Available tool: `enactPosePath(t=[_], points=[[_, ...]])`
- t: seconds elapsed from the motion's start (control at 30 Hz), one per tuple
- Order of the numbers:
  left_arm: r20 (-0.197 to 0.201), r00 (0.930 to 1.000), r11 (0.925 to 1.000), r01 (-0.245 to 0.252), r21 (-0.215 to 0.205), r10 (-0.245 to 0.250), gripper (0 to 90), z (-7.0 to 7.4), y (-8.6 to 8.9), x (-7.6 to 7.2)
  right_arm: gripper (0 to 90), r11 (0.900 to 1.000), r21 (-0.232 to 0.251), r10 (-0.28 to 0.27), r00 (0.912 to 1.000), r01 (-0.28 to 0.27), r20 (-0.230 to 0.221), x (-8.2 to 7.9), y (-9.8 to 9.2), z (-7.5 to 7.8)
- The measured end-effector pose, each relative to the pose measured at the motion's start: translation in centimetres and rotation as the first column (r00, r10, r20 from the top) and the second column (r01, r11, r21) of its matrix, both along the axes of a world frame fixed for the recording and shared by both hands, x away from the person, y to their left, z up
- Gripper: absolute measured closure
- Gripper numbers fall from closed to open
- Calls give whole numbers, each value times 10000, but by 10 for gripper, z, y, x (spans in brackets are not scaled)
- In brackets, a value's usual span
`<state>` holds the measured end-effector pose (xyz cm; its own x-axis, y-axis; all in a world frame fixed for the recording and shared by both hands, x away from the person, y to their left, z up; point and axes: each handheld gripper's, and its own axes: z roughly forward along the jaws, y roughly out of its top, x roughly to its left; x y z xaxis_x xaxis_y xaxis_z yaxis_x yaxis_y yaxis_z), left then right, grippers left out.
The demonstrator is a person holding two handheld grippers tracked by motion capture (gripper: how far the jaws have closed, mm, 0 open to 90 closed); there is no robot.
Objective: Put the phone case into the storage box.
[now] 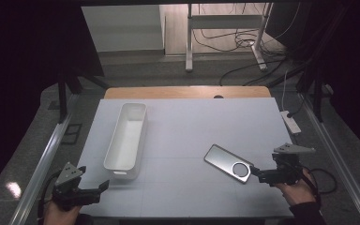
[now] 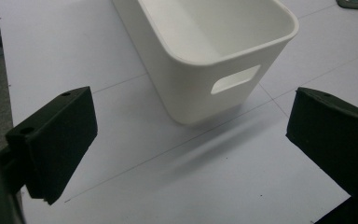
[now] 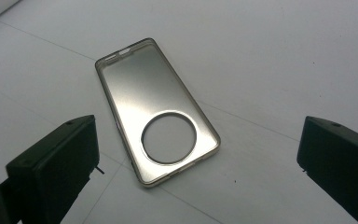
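- White table (image 1: pixel 192 126) spans a dim room with cables behind.
- Left gripper (image 1: pixel 101 187) hangs wide, holding nothing, near the white bin (image 1: pixel 126 136) (which sits bare inside).
- Phone case (image 1: pixel 228 162) lies flat mid-right; thin edges may slip the pinch.
- Right gripper (image 1: pixel 254 172) gapes wide just beside it.
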<state>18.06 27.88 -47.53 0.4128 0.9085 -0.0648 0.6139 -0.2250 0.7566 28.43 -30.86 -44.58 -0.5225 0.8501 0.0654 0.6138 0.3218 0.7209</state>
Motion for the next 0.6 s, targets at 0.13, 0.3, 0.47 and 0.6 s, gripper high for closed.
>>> enactPosePath(t=[0.13, 0.3, 0.47, 0.6], points=[[-9, 10000, 10000, 7, 22, -7, 25, 0, 0, 0, 0, 10000, 43, -51, 9999, 51, -99, 6, 2, -1], [-24, 10000, 10000, 7, 40, -7, 25, 0, 0, 0, 0, 10000, -37, -65, 10000, 64, -74, 14, 4, -3], [-29, 10000, 10000, 35, 61, -35, 25, 0, -1, 0, 0, 9999, -117, -52, 9999, 51, -134, 21, 6, -5], [-19, 10000, 10000, 34, 42, -34, 25, 0, -1, 0, 0, 9999, -103, -56, 9997, 53, -225, 25, 8, -6]])
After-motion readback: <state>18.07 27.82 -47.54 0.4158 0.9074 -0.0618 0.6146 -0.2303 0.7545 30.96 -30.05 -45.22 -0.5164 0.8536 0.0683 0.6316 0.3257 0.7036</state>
